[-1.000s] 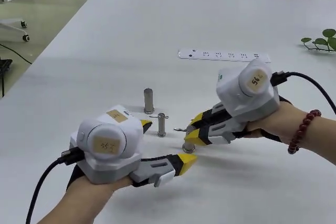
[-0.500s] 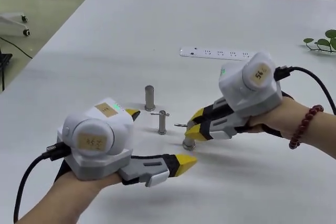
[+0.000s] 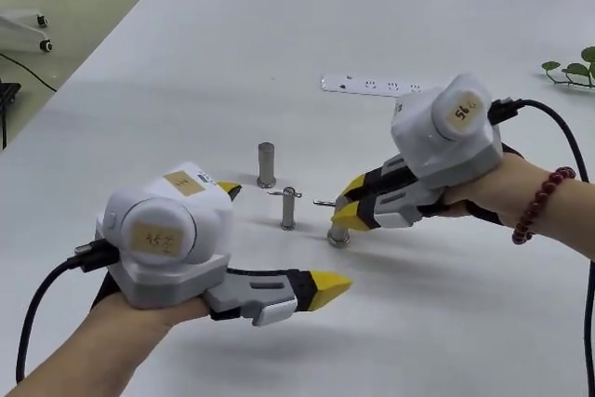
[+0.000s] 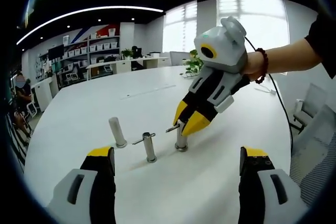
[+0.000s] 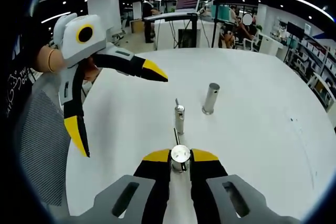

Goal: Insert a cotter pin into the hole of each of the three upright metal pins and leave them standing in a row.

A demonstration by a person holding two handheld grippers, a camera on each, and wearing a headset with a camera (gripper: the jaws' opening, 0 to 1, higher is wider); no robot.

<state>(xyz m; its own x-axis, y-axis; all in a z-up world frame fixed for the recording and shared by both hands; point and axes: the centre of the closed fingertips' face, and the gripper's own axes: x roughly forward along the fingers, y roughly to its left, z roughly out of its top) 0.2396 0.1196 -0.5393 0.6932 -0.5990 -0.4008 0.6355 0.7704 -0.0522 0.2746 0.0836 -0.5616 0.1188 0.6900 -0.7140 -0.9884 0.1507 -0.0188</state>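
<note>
Workbench [image 3: 186, 62] white, power strip [image 3: 376, 86] at its far side; left gripper [image 3: 284, 235] gapes empty, right gripper [image 3: 346, 216] clamps a cotter pin [image 3: 323, 203] at the nearest metal pin [image 3: 338, 235].

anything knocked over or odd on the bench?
Nothing stands out. All three grey metal pins stand upright in a row: the far pin bare, the middle pin with a thin cotter pin through it, the near pin at the right gripper, which grips a second cotter pin.
</note>
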